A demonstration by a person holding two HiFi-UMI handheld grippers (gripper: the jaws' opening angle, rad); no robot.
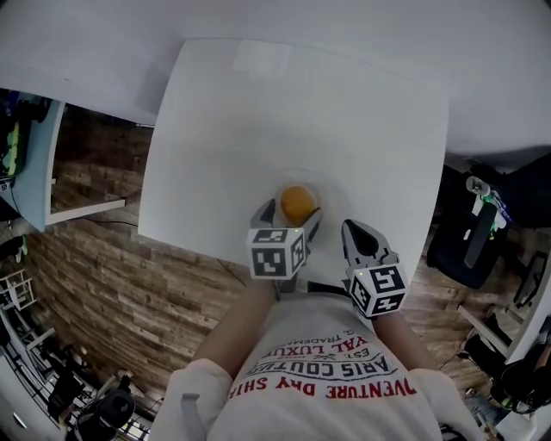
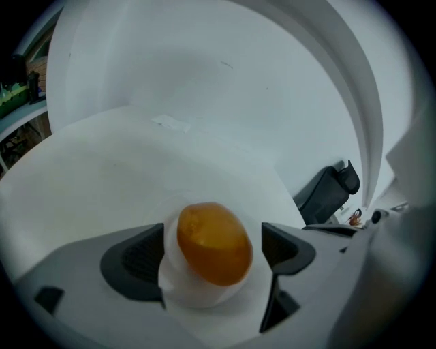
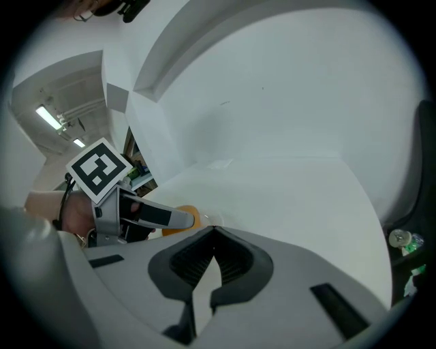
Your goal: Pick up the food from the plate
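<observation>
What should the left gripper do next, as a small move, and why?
Probably close the left gripper on the orange food. Its jaws stand open, one on each side of the food and not pressing on it, so nothing is gripped yet. The food sits on the white plate. The right gripper is shut, off to the side.

White table (image 1: 258,112), squarish, centre of the scene. Plain white wall (image 1: 344,26) beyond its far edge. Floor (image 1: 112,284): brown wood-look planks, seen left and near. Far left: pale blue desk (image 1: 39,164). Right: black office chair (image 1: 465,241), near the table's right edge. Near left: dark clutter, indistinct. Strip lights (image 3: 51,117) lit on a white ceiling.
</observation>
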